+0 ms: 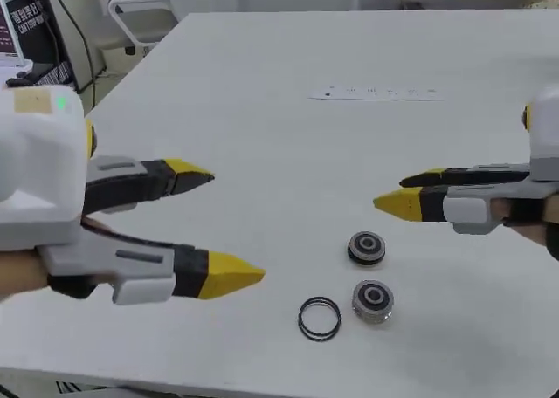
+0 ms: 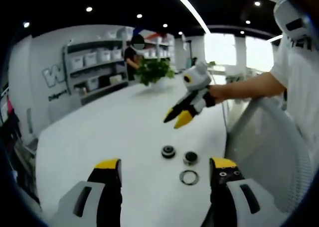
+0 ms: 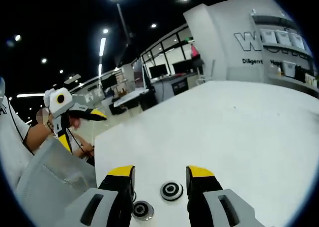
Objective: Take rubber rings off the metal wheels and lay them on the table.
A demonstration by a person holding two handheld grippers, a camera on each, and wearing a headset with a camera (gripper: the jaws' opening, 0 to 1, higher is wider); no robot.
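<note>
My left gripper (image 2: 165,167) stands with jaws wide apart above the table (image 2: 119,132). Between my fingertips (image 2: 107,165) lies a loose ring (image 2: 189,177), nearer the right one, with a dark wheel (image 2: 168,152) and a bare wheel (image 2: 190,158) just beyond it. Farther ahead hangs the right gripper (image 2: 175,120).

Open-plan office, shelves of bins (image 2: 97,67), desk monitors (image 3: 167,68) (wall lettering (image 3: 254,40)) — white table (image 1: 288,154)

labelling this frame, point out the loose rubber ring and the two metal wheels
loose rubber ring (image 1: 302,319), head view, its left rim
farther metal wheel (image 1: 366,247), head view, its hub
nearer metal wheel (image 1: 373,298), head view, its hub
</note>
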